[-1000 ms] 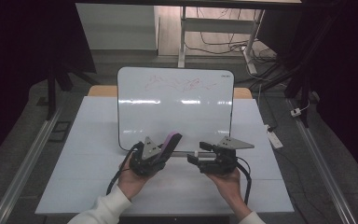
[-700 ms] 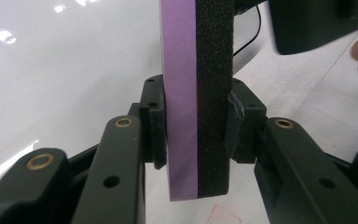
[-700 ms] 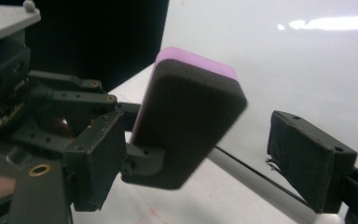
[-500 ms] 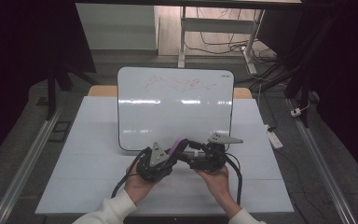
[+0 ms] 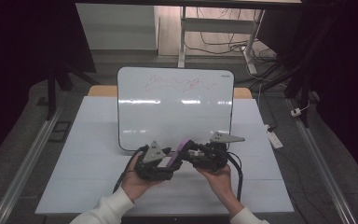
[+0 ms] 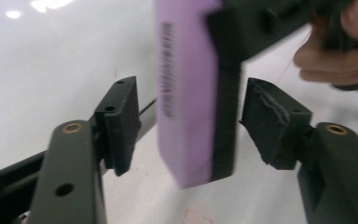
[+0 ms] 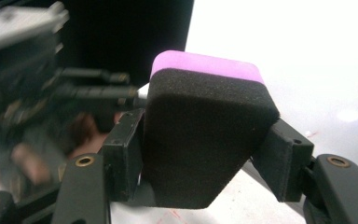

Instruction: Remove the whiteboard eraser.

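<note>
A whiteboard eraser (image 5: 183, 143) with a purple back and black felt hangs between my two grippers above the table's front. In the right gripper view, my right gripper (image 7: 205, 154) has just been closing and is shut on the eraser (image 7: 205, 140), both pads pressing its sides. In the left gripper view, my left gripper (image 6: 189, 126) has just been opening. The eraser (image 6: 191, 107) stands between its jaws with a gap on each side. The two grippers, left (image 5: 175, 158) and right (image 5: 191, 151), meet tip to tip.
A whiteboard (image 5: 175, 112) with faint red scribbles (image 5: 177, 85) lies on the white table (image 5: 93, 163) just beyond the grippers. A white power strip (image 5: 275, 138) lies off the table's right edge. Metal rails run along both sides.
The right gripper has moved left to meet the left one and taken hold of the eraser. The left gripper's jaws have let go of it.
</note>
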Tool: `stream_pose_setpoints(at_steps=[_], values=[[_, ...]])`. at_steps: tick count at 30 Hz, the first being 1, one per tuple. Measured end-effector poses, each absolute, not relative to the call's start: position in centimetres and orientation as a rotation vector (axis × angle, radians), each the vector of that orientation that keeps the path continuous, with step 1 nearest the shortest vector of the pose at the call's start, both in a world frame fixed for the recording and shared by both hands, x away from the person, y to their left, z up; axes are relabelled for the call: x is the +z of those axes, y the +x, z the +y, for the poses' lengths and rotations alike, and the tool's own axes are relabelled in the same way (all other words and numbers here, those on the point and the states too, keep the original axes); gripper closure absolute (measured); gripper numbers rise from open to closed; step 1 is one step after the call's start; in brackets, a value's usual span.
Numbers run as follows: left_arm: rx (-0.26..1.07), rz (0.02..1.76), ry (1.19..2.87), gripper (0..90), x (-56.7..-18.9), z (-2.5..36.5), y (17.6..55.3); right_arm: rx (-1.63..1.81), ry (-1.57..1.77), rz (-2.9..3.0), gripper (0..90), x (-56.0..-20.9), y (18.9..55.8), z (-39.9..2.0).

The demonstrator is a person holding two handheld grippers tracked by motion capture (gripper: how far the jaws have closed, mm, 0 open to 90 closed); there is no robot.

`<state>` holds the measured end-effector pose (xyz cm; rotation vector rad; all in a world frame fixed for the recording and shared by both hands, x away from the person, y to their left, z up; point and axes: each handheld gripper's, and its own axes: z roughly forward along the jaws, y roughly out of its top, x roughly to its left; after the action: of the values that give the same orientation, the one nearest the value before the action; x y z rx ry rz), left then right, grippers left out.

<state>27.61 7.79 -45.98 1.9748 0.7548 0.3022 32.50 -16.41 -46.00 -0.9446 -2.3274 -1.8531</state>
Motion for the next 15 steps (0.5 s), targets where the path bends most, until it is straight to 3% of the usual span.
stream_pose_setpoints(at_steps=[5, 15], values=[[0.128, 0.712, 1.949, 30.0, -45.9, 9.2, 28.9, -1.844, -0.844, -2.337, 38.3, -46.0, 32.7, -16.7], [-0.092, 0.562, 2.018, 29.6, -46.8, 8.4, 30.6, -1.833, -0.661, -2.347, 38.2, -45.9, 32.6, -16.4]])
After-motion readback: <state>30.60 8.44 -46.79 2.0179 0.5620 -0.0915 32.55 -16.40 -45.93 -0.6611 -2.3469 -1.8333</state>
